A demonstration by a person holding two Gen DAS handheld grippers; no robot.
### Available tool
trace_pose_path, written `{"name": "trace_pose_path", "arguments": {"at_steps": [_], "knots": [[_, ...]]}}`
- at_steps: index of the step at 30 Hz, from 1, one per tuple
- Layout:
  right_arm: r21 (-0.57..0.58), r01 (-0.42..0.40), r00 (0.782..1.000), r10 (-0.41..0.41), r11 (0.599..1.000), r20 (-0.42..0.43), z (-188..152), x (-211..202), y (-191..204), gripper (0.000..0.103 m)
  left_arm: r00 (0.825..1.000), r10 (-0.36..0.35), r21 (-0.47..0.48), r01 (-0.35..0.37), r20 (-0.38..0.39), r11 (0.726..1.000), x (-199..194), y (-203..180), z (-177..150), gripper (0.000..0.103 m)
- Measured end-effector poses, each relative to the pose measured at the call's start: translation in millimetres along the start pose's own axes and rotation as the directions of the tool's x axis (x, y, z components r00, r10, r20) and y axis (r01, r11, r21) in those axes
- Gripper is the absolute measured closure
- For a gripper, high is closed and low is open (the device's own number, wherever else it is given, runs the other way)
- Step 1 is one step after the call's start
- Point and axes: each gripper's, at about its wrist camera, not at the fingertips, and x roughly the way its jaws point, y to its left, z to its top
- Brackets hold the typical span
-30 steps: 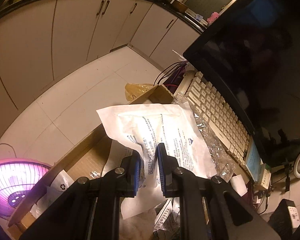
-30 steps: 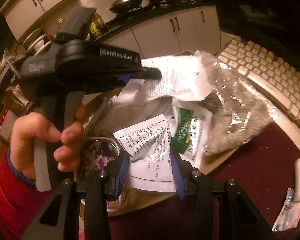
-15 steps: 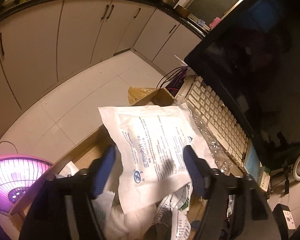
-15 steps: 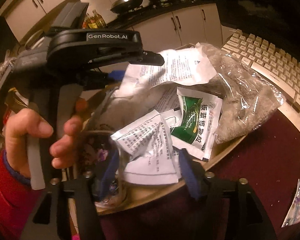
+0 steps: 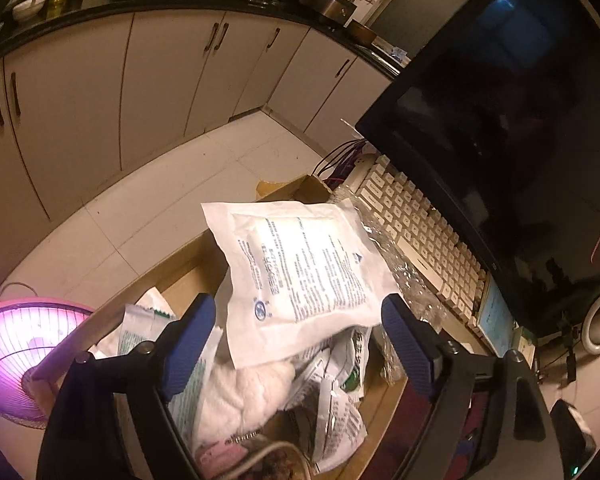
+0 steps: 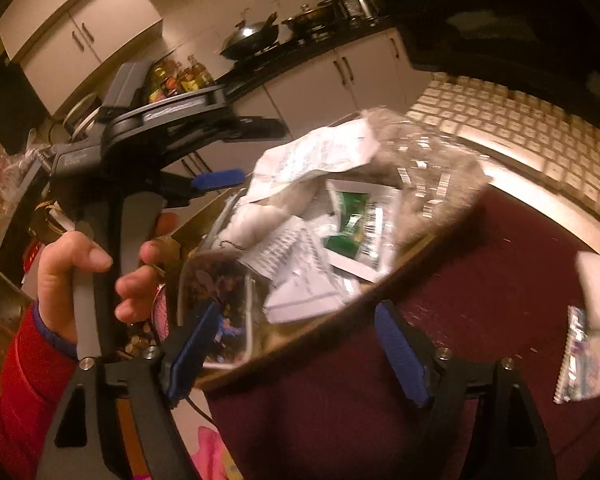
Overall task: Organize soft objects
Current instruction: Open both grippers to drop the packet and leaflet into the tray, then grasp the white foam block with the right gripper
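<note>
Both claws have just been opening and have released their packets. The left claw stands wide; the white gauze packet lies atop the cardboard box pile. Only the right view shows the right claw, wide, over the maroon counter, and the hand.

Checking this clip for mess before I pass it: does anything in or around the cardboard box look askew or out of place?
Yes. The large white pouch lies tilted on top of the heap, one corner past the cardboard box wall. A crinkled clear bag spills over the rim toward the keyboard. Two small packets lie outside on the dark red cloth.
</note>
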Motion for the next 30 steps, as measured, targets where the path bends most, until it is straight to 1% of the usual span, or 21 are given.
{"name": "trace_pose_path", "arguments": {"at_steps": [4,7,11,14,17,21,23,26,28,30], "knots": [[0.050,0.045,0.998,-0.046,0.998,0.030,-9,-23,-23,0.014,1.000,-0.001,0.031,0.000,0.025,1.000,-12,-12,-10,0.019],[0.114,0.101,0.993,-0.108,0.988,0.055,-19,-43,-52,0.013,0.999,-0.011,0.073,0.008,0.041,0.997,-21,-28,-21,0.018],[0.219,0.144,0.985,-0.161,0.965,0.063,-30,-65,-93,0.012,0.998,-0.045,0.138,0.039,0.041,0.990,-28,-55,-35,0.017],[0.269,0.215,0.969,-0.239,0.939,0.060,-33,-82,-119,0.012,0.997,-0.074,0.183,0.068,0.027,0.981,-28,-76,-50,0.014],[0.290,0.269,0.954,-0.296,0.918,0.053,-30,-96,-138,0.009,0.995,-0.103,0.229,0.103,-0.013,0.968,-26,-98,-66,0.014],[0.273,0.348,0.932,-0.363,0.897,0.006,-19,-100,-158,0.009,0.988,-0.124,0.290,0.147,-0.095,0.946,-10,-128,-91,0.013],[0.272,0.370,0.924,-0.382,0.889,-0.008,-15,-98,-166,0.009,0.984,-0.119,0.328,0.157,-0.135,0.931,1,-141,-105,0.013],[0.258,0.383,0.921,-0.387,0.887,-0.040,-7,-90,-172,0.009,0.977,-0.092,0.383,0.162,-0.193,0.910,19,-155,-128,0.013],[0.239,0.393,0.918,-0.392,0.888,-0.052,-2,-83,-170,0.009,0.971,-0.079,0.403,0.166,-0.225,0.900,29,-160,-141,0.013],[0.208,0.414,0.910,-0.408,0.886,-0.069,2,-76,-167,0.009,0.965,-0.079,0.410,0.180,-0.251,0.894,36,-163,-151,0.013]]}}
